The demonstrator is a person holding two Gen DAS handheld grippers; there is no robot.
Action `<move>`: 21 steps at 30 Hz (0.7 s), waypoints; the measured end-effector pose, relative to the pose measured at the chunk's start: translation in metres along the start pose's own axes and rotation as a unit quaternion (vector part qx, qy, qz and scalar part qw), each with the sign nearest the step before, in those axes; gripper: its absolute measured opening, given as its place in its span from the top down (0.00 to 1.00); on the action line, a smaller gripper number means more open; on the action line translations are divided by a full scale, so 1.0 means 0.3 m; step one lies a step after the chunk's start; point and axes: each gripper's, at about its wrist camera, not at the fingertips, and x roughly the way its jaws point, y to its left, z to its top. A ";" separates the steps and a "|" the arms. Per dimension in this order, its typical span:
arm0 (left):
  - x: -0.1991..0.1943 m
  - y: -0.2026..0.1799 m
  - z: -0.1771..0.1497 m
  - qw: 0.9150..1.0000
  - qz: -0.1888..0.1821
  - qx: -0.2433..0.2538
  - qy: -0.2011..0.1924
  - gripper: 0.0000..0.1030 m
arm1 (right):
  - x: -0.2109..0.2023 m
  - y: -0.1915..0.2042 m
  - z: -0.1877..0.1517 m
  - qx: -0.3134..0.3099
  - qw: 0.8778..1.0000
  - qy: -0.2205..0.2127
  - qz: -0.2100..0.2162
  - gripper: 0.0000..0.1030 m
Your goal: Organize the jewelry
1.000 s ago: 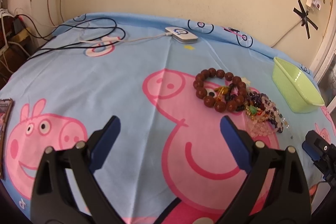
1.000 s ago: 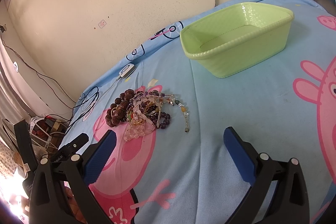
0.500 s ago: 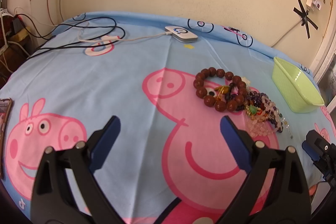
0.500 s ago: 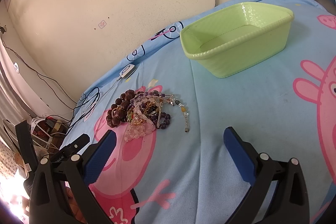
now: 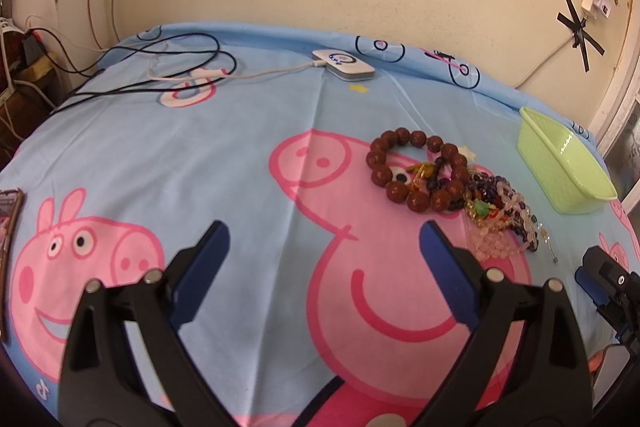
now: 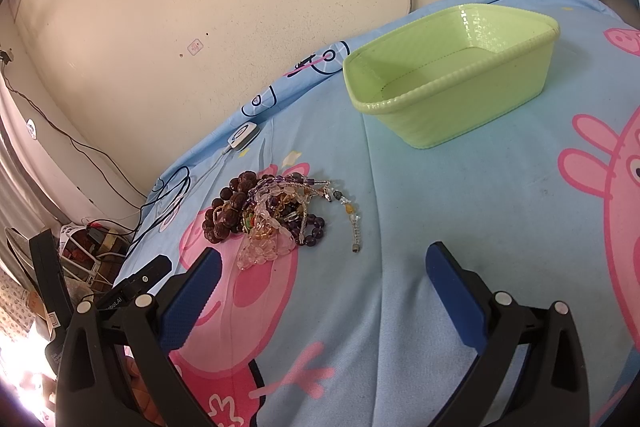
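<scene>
A tangled heap of bead bracelets [image 5: 476, 203] [image 6: 276, 219] lies on the blue cartoon-pig sheet, with a big brown wooden bead bracelet [image 5: 412, 167] [image 6: 228, 211] on its left side. An empty light-green basket [image 5: 560, 163] [image 6: 452, 91] stands to the right of the heap. My left gripper [image 5: 324, 247] is open, hovering above the sheet near and left of the heap, holding nothing. My right gripper [image 6: 320, 275] is also open and empty, just short of the heap; its left fingertip [image 6: 208, 267] is near the clear beads.
A white charger puck [image 5: 344, 65] [image 6: 242, 135] with its cable and black wires [image 5: 160, 67] lies toward the wall. A phone [image 5: 8, 219] rests at the sheet's left edge. The other gripper's tip [image 5: 604, 279] shows at the right. Clutter and cords sit off the bed's left side [image 6: 88, 251].
</scene>
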 end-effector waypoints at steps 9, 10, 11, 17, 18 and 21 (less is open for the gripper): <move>-0.016 0.118 0.110 0.997 -0.070 0.001 0.014 0.11 | -0.072 0.110 0.016 -0.119 0.992 -0.006 0.027 0.53; -0.010 0.122 0.136 0.997 -0.081 0.002 0.019 0.11 | -0.063 0.147 0.042 -0.148 0.989 -0.004 0.026 0.57; 0.002 0.122 0.161 0.995 -0.092 0.002 0.028 0.11 | -0.044 0.179 0.069 -0.172 0.985 0.003 0.031 0.66; 0.187 0.013 0.241 0.983 -0.140 0.044 0.113 0.42 | 0.215 0.300 0.212 -0.226 0.968 0.097 0.042 0.90; 0.238 -0.002 0.244 0.980 -0.139 0.046 0.133 0.48 | 0.257 0.305 0.231 -0.220 0.968 0.111 0.044 0.90; 0.303 -0.018 0.244 0.977 -0.140 0.040 0.156 0.49 | 0.392 0.333 0.264 -0.219 0.961 0.160 0.051 0.90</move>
